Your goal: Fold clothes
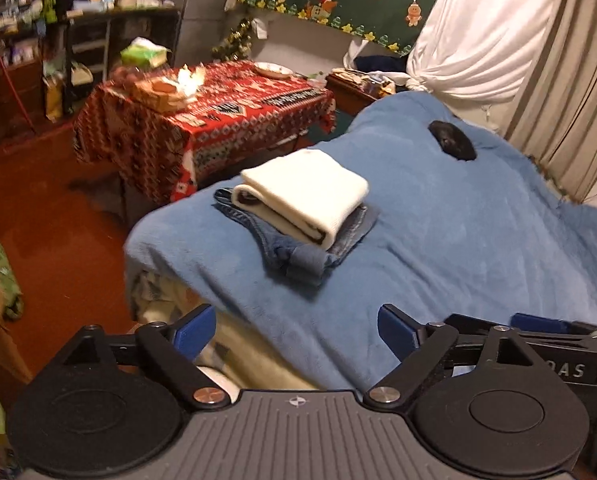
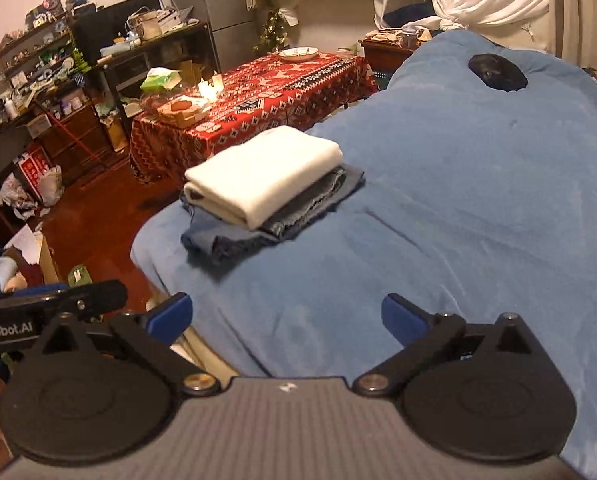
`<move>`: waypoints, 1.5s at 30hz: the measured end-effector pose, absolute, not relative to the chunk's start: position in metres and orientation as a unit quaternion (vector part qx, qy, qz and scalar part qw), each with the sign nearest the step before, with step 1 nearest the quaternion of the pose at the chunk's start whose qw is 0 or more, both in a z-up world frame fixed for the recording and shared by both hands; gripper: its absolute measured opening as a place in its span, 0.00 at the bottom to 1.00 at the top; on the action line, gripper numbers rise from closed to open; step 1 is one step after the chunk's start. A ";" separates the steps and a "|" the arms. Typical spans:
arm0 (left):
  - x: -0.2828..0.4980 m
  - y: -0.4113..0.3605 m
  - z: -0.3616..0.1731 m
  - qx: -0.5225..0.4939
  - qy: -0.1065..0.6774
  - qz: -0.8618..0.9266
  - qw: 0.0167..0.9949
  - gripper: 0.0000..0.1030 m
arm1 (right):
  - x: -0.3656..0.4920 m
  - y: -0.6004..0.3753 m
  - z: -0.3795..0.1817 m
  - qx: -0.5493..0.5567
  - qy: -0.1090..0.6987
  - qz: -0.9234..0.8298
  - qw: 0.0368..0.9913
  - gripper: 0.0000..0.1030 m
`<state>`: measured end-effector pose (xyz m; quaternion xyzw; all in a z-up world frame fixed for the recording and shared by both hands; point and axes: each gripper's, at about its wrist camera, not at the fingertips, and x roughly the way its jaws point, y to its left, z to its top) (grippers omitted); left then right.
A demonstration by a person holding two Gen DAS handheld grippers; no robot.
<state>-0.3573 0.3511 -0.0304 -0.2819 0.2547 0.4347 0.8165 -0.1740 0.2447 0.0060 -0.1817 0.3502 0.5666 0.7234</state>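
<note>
The folding looked done: a cream top lay folded on folded jeans, stacked near the left edge of the bed, and no other loose clothes showed. The left gripper and right gripper were both wide and held nothing. Lots of bare blue blanket lay beside the pile, but the floor dropped off just past it.

Red-clothed table, reddish floor, perhaps a fridge

Black hand-held gripper, blue fingertips, seemingly ribbed grey body.
</note>
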 end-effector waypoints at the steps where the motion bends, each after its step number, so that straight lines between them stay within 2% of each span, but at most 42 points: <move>1: -0.358 0.347 -0.029 -0.274 0.257 0.439 0.816 0.89 | -0.175 0.239 0.007 -0.184 0.351 0.566 0.723 0.99; 8: -0.359 0.324 -0.017 -0.233 0.267 0.469 0.809 0.94 | -0.184 0.204 0.016 -0.192 0.340 0.561 0.730 0.99; 45: -0.361 0.303 0.000 -0.215 0.280 0.487 0.799 0.94 | -0.179 0.212 0.034 -0.186 0.345 0.565 0.727 0.99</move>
